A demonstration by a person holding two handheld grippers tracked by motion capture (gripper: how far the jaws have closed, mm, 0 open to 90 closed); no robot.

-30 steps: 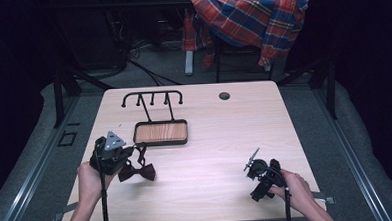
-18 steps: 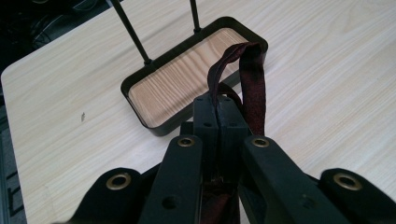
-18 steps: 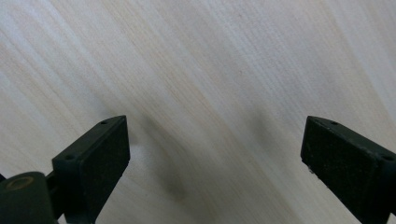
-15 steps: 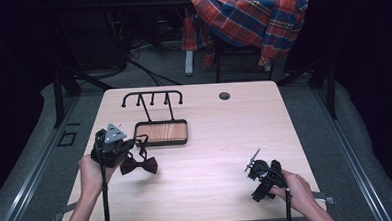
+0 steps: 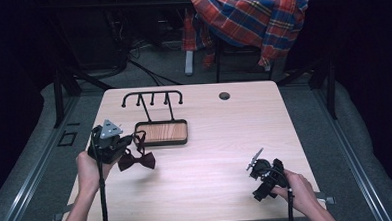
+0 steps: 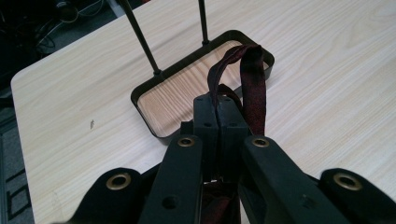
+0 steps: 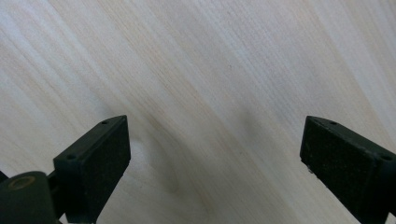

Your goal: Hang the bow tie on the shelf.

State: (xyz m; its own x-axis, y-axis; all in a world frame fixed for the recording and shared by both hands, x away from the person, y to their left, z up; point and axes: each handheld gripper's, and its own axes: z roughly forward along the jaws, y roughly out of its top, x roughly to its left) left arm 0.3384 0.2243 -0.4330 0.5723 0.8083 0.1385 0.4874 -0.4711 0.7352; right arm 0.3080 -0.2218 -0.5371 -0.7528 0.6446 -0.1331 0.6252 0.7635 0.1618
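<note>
The left claw [image 5: 128,143] is clamped tight on the dark red strap [image 6: 247,79] of a bow tie [image 5: 136,160], its two pads pressed together with the strap pinched between them; in the left gripper view the strap loops up and forward from the closed pads, arching over the near rim of the tray [image 6: 154,128]; in the high view the bow itself hangs below the claw, lifted off the table [image 5: 210,140], its shadow lying on the wood just beneath; it sits just beside the front left corner of the wood-lined tray, from which a black hook rack [image 5: 152,97] rises on two thin posts; the right claw [image 7: 212,154] stands wide open with nothing between its pads, pointed at bare pale wood; in the high view it rests low near the table's front right corner, well apart from the bow tie; a plaid cloth [image 5: 250,18] drapes over a chair beyond the table's far edge.
</note>
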